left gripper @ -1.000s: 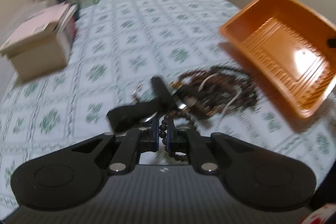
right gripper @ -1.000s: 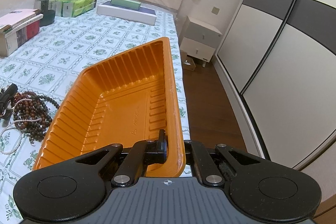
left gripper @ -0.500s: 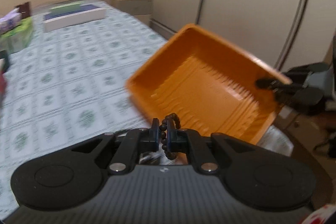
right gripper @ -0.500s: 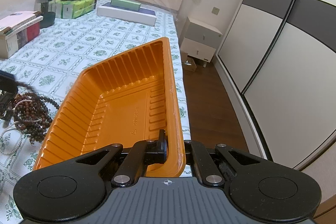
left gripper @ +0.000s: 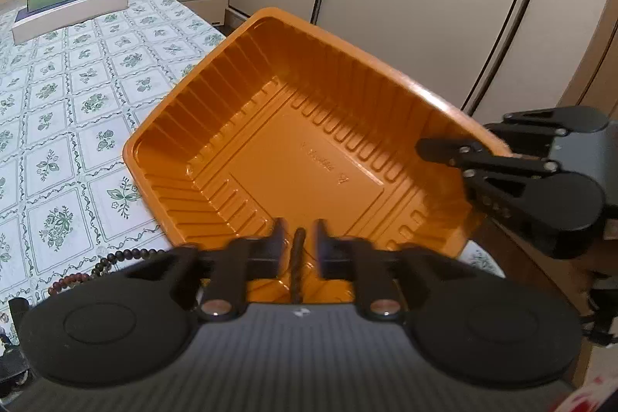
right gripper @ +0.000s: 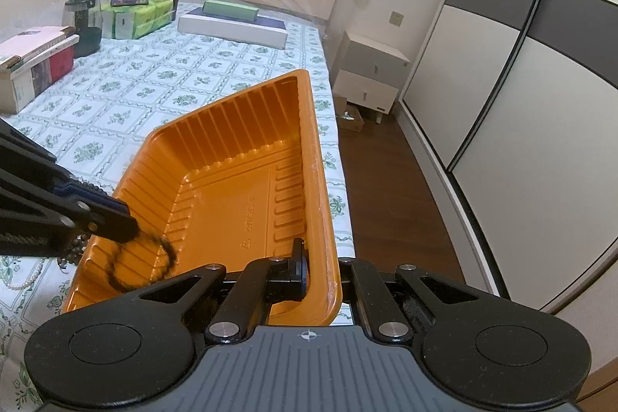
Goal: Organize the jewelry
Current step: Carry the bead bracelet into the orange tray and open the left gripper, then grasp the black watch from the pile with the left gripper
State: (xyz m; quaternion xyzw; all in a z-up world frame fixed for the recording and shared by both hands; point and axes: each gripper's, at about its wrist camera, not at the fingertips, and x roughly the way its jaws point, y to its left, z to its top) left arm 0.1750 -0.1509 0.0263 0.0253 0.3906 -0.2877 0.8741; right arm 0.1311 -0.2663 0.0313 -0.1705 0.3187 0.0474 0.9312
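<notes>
Both grippers, the left gripper [left gripper: 298, 246] and the right gripper [right gripper: 320, 269], are showing matte black linkage arms, silver pivot screws, round side discs and ribbed grey bodies.

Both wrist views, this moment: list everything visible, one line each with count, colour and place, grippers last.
Tray: 1, orange, ribbed, on the bed's edge.
Beaded bracelet: 1, dark, blurred, over the tray's near corner.
Remaining bead strands: several, dark brown, plus a white pearl strand, on the bedspread (white, green floral) beside the tray.
Flat boxes: 2, green on white, near the headboard.
Tissue packs: several, green, far left.
Jar: 1, dark, beside them.
Book box: 1, left edge.
Nightstand: 1, white, beside the bed.
Wardrobe: white and grey doors.
Left gripper: black, jaws opening, bracelet between them.
Right gripper: black, clamped on the tray's rim.
</notes>
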